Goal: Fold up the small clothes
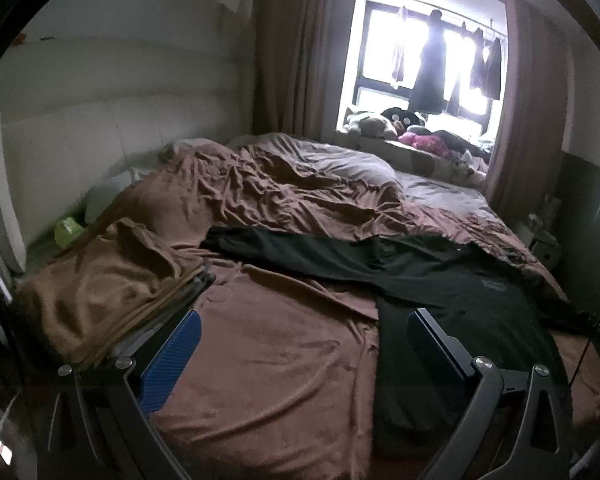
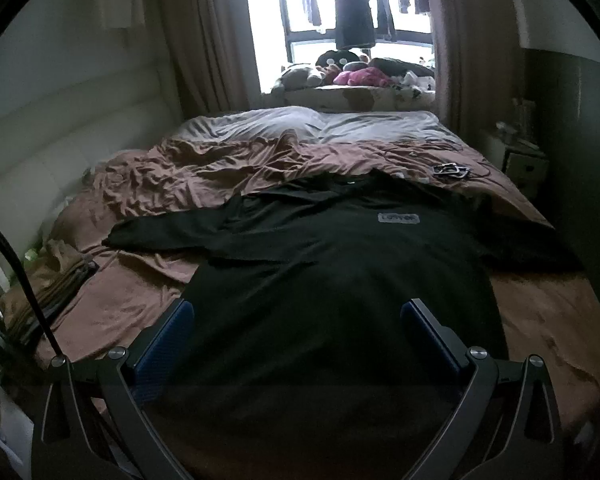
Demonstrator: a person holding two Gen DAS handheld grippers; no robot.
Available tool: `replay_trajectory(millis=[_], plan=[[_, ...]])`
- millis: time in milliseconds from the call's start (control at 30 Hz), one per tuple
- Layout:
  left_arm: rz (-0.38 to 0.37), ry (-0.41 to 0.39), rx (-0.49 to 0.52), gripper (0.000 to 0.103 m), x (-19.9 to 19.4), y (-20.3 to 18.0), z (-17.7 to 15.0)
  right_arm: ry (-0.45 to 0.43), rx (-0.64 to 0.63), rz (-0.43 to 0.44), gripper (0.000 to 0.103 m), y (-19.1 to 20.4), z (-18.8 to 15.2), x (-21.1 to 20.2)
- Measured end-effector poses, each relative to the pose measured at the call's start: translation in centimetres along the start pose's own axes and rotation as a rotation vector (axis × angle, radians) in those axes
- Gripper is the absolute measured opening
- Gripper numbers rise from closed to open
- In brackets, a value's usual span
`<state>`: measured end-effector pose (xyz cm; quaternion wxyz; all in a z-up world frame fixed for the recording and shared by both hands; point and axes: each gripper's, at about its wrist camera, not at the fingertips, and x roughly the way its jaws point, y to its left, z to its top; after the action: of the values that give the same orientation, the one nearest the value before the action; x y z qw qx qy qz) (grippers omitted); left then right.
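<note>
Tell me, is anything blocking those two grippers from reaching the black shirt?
Nothing visible. The black shirt lies spread on the bed, right ahead of the open right hand-held gripper. The open left hand-held gripper hangs over bare sheet beside it.

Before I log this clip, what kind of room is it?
A bedroom, almost certainly: a wide bed with rumpled brown bedding and a padded headboard, a curtained window with soft toys on its sill, and a black shirt spread flat for folding.

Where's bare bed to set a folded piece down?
Free: smooth sheet between the brown stack and the black shirt, below its sleeve. Crowded: rumpled duvet behind.
</note>
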<state>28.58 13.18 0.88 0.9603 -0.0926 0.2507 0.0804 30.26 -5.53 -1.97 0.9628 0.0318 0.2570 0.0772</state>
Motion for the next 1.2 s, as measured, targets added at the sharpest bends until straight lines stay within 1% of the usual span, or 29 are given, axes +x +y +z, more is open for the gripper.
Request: replay_trajectory(millis=[167, 233, 333, 467, 533, 667, 733, 867, 967, 1033, 1100, 1133, 1200], plan=[[0.000, 0.009, -0.001, 0.103, 3.4, 0.6, 1.2, 0.019, -0.014, -0.001, 0.103, 0.1, 1.5, 2.9], [-0.005, 0.009, -0.014, 0.103, 4.7, 1.0, 1.7, 0.057, -0.023, -0.010, 0.103, 0.3, 1.9, 4.9], [-0.014, 0.026, -0.032, 0.103, 7.0, 1.7, 2.7, 0.086, -0.036, -0.009, 0.103, 0.8, 2.8, 7.2], [-0.006, 0.046, -0.010, 0.102, 10.3, 2.4, 4.0, 0.104, -0.038, 0.020, 0.103, 1.0, 4.3, 9.3], [-0.006, 0.054, -0.015, 0.101, 11.8, 2.9, 4.7, 0.115, -0.040, 0.020, 0.103, 0.9, 5.0, 10.7], [0.024, 0.083, -0.035, 0.099, 15.1, 4.6, 5.9, 0.132, -0.045, 0.033, 0.103, 0.5, 6.3, 13.3], [0.031, 0.105, -0.063, 0.092, 16.8, 5.5, 6.4, 0.135, -0.059, 0.036, 0.103, 0.4, 7.1, 14.6], [0.027, 0.158, -0.107, 0.088, 20.6, 6.4, 7.2, 0.136, -0.070, 0.051, 0.103, 0.4, 7.9, 16.5], [0.014, 0.188, -0.140, 0.084, 23.2, 6.8, 7.5, 0.145, -0.076, 0.081, 0.103, 0.3, 8.5, 18.1], [0.018, 0.216, -0.177, 0.075, 25.1, 7.1, 7.7, 0.146, -0.075, 0.100, 0.103, 0.3, 8.7, 19.3], [0.000, 0.243, -0.220, 0.071, 27.0, 7.5, 7.7, 0.149, -0.075, 0.099, 0.103, 0.2, 9.0, 20.6], [-0.006, 0.254, -0.238, 0.066, 27.8, 7.6, 7.6, 0.153, -0.071, 0.099, 0.103, 0.1, 9.0, 21.1], [-0.003, 0.280, -0.265, 0.059, 29.7, 7.6, 7.4, 0.161, -0.055, 0.109, 0.103, 0.1, 9.2, 22.3]])
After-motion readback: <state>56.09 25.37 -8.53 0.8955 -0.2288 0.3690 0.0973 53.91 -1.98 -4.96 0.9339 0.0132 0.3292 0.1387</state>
